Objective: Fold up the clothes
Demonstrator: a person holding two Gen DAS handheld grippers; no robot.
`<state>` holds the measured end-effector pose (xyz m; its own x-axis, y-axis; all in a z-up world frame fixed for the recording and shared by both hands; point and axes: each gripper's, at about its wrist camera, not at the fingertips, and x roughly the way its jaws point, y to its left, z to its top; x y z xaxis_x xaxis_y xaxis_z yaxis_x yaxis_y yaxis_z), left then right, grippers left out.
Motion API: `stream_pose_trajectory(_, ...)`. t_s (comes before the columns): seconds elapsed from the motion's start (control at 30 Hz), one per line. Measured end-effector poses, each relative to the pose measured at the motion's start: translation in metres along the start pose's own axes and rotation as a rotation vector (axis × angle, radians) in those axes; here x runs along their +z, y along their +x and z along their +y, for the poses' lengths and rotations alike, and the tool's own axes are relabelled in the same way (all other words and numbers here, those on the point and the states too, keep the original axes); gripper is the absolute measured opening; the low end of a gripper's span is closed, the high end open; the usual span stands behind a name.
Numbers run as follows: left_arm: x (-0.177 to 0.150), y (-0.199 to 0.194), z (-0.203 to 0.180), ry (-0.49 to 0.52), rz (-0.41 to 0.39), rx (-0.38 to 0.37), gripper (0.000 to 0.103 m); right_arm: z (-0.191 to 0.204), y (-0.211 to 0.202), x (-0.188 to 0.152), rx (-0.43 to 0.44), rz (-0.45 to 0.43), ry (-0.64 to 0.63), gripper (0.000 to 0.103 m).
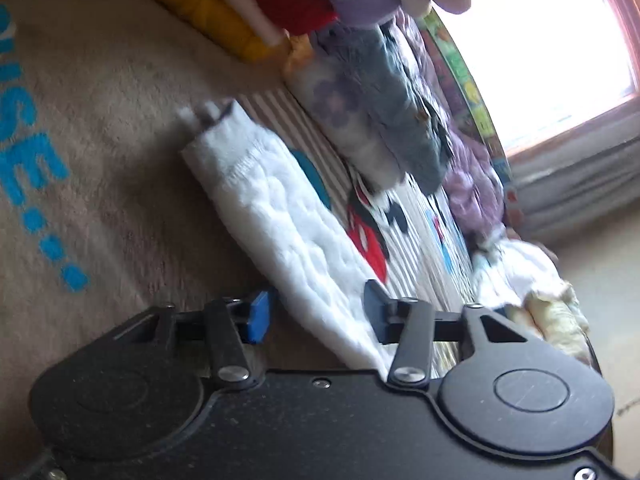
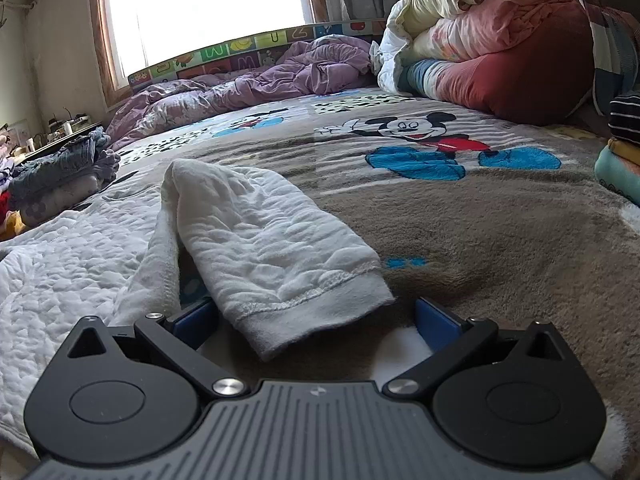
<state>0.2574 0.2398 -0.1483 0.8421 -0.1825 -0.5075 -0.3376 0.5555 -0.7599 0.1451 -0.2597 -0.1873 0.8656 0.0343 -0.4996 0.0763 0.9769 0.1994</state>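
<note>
Nearest the lens in the right wrist view, the right gripper (image 2: 316, 320) stands with its blue-padded jaws spread wide, one on either side of the ribbed cuff of a white quilted garment (image 2: 264, 248); neither pad touches the cloth. That sleeve is folded over and lies on the cartoon-mouse blanket (image 2: 480, 216), while the body of the garment spreads flat to the left of the sleeve, beyond the left jaw.

Left wrist view, tilted and motion-blurred: the left gripper (image 1: 316, 316) is likewise parted, its jaws flanking a long strip of the same white garment (image 1: 280, 216) without pinching it. Whether the cloth touches either pad cannot be told from the blur.

Places relative to the garment:
- Beyond its far end, a low stack of folded clothes (image 2: 60, 176), grey-blue on top with a flowered piece beneath, sits at the blanket's left edge.
- Farther back, a crumpled lilac duvet (image 2: 256, 88) lies along the alphabet-print headboard panel (image 2: 224, 54) under the bright window (image 2: 200, 8).
- To the right and behind, a heap of rolled quilts (image 2: 500, 40), cream over pink over red, rests on the blanket.
- At the far right edge, further folded items (image 2: 620, 160), striped, yellow and teal, are stacked.

No bin or basket is in view; all piles rest directly on the bed.
</note>
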Motion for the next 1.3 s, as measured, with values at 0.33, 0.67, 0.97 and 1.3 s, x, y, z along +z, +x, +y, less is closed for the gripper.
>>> stream_pose_trajectory(0.33, -0.006, 0.000, -0.030, 0.394, -0.074, 0.204, 0.013, -0.006, -0.002, 0.000, 0.033, -0.014, 0.024, 0.103)
stream_pose_trajectory(0.67, -0.056, -0.036, -0.083, 0.721, -0.154, 0.238, 0.026, -0.007, -0.002, 0.000, 0.049, -0.014, 0.026, 0.103)
stream_pose_trajectory(0.97, -0.136, -0.033, -0.105, 0.848, 0.121, -0.092, 0.021, -0.004, -0.016, 0.001, 0.041, -0.010, 0.034, 0.101)
stream_pose_trajectory(1.3, -0.145, -0.020, -0.074, 0.823, 0.181, 0.016, 0.018, -0.039, -0.025, 0.006, 0.144, -0.016, 0.330, 0.091)
